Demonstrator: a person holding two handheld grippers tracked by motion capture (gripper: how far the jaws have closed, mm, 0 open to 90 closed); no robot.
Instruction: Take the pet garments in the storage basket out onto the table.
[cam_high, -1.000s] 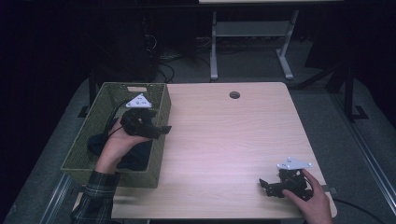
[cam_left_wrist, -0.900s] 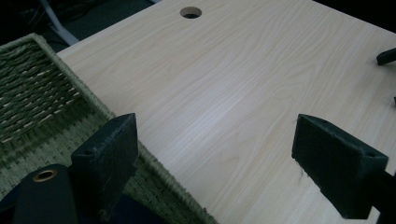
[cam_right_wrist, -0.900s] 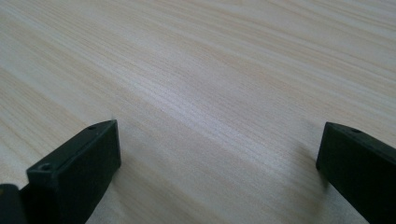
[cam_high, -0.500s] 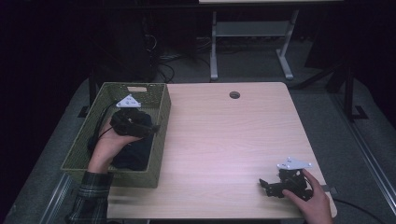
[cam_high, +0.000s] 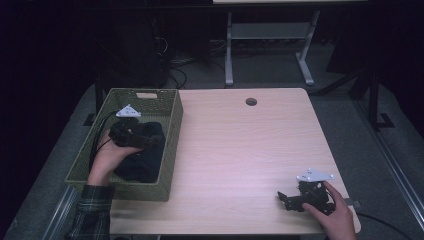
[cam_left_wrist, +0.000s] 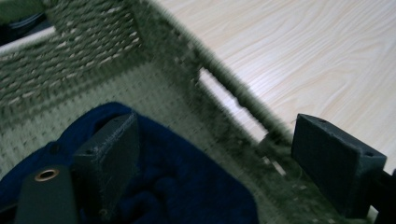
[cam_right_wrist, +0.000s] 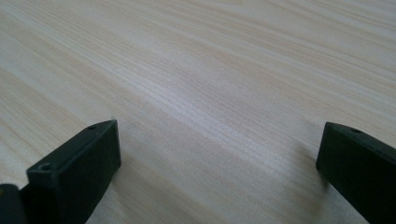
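Inside the woven basket (cam_high: 172, 125), my left hand-held gripper (cam_left_wrist: 205, 163) spreads wide over the dark blue cloth (cam_left_wrist: 187, 186), one jaw beside the basket's wall. Near the tabletop's (cam_high: 250, 150) front edge, my right hand-held gripper (cam_right_wrist: 217, 163) rests wide apart on bare wood.

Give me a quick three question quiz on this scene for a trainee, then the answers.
1. True or false: the left gripper is over the woven basket.
2. What lies inside the basket? A) a dark blue cloth B) a red ball C) a white cup
3. Fill in: the right gripper sits at the table's near ____ corner, jaws apart.

Key: 1 true. 2 A, the dark blue cloth. 3 right.
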